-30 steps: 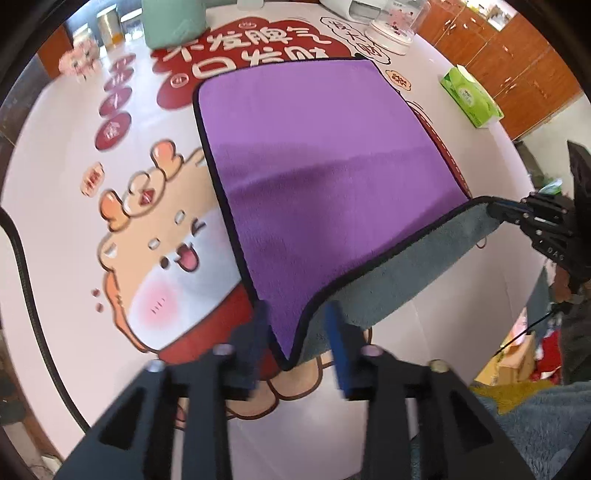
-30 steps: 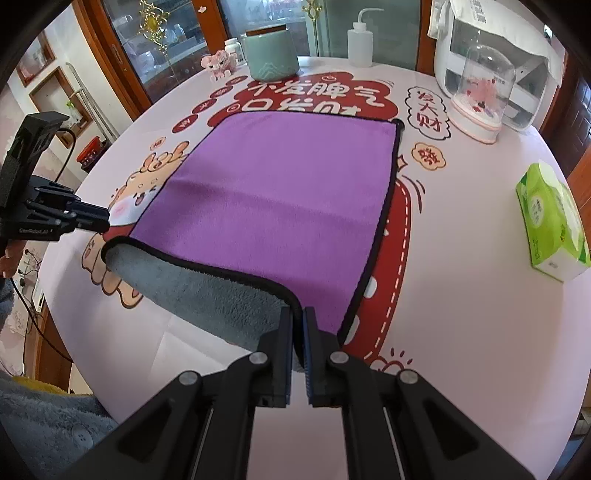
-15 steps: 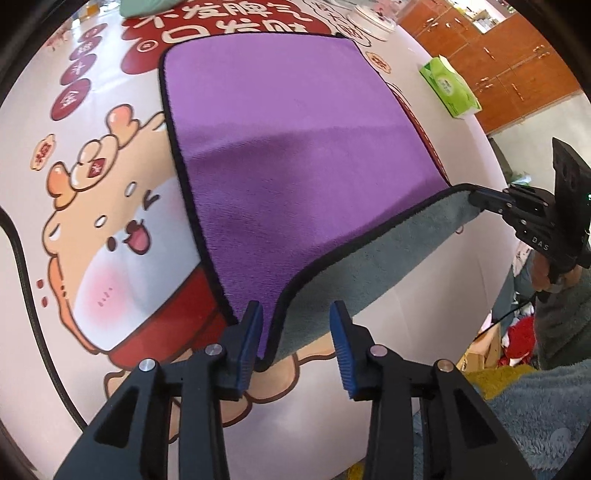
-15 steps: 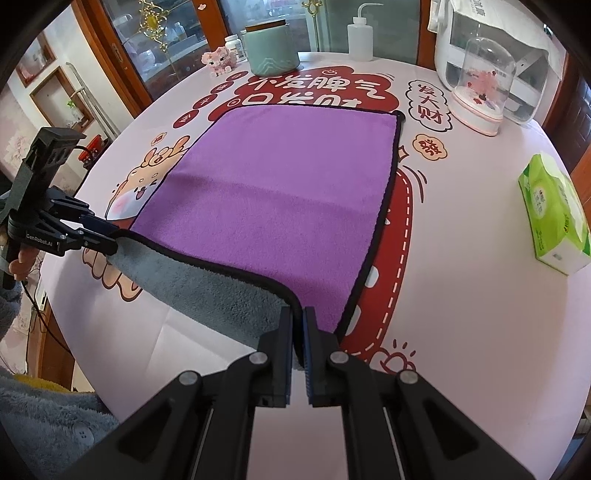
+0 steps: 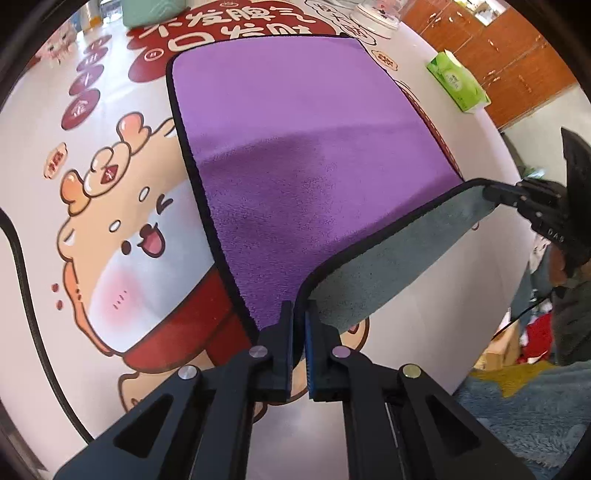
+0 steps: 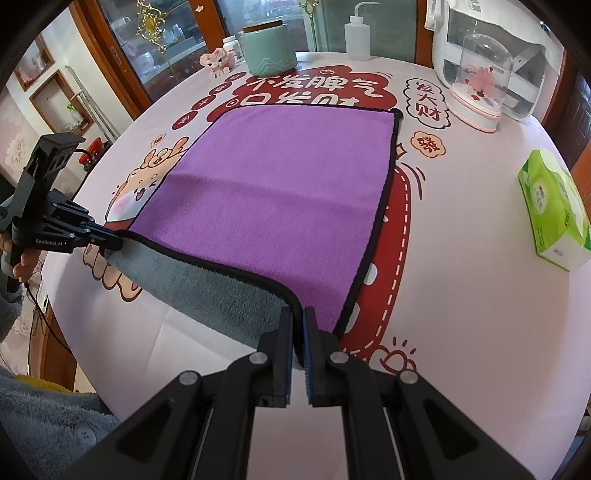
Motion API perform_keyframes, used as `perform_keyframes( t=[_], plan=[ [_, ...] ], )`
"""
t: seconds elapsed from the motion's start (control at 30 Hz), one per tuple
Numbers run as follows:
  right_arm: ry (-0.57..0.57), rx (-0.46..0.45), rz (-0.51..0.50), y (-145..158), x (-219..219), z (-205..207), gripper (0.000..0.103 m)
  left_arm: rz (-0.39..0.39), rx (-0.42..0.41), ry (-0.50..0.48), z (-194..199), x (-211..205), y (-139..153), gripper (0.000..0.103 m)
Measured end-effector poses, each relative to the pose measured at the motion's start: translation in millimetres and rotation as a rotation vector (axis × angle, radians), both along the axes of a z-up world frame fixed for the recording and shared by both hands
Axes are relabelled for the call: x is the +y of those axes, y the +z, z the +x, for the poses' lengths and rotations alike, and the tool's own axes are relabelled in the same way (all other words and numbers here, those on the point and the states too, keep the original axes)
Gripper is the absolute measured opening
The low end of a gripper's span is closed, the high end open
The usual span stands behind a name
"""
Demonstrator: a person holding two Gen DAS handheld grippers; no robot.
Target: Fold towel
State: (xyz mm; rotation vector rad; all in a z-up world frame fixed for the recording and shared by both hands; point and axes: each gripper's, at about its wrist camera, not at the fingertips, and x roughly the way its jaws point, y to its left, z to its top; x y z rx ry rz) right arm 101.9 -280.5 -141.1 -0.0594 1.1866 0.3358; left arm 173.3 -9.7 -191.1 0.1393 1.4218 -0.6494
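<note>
While the left gripper point(image 5: 299, 314) is pressed together on the near left corner of the towel point(image 5: 295, 155), the right gripper point(image 6: 298, 321) pinches the near right corner in the same way, so we hold the whole near edge raised between them. This edge hangs a little slack and shows the grey underside; ahead of both grippers the rest of the purple towel lies flat on the table point(image 6: 461, 295), its far edge just before the red lettering.

As we judge it, the step in hand is the first fold: to carry the near edge forward and lay it on the far edge. To do this well, we should move both grippers together at one height, keep the edge lightly stretched between them, and match the black borders corner to corner before we open.

Farther out, to the right of the right gripper, lies a green tissue pack point(image 6: 554, 210), well apart from the towel. Beyond the far edge stand a green jar point(image 6: 271, 48), a squeeze bottle point(image 6: 357, 35) and a white appliance with a clear dome point(image 6: 480, 77). None of them is in the path of the fold, but we should not reach beyond the far edge.
</note>
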Motion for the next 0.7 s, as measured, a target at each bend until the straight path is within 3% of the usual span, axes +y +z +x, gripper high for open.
perform_keyframes(
  t=[0.23,0.7],
  plan=[
    [-0.009,-0.021,0.004,7.5,0.7,-0.8,0.005,0.072,-0.087,0.022,-2.5,-6.7,20.4,0.003],
    [-0.051,-0.115,-0.036,42.0,1.1,31.0,0.005,0.121,-0.252,0.122,34.4,-3.7,72.7,0.003]
  ],
)
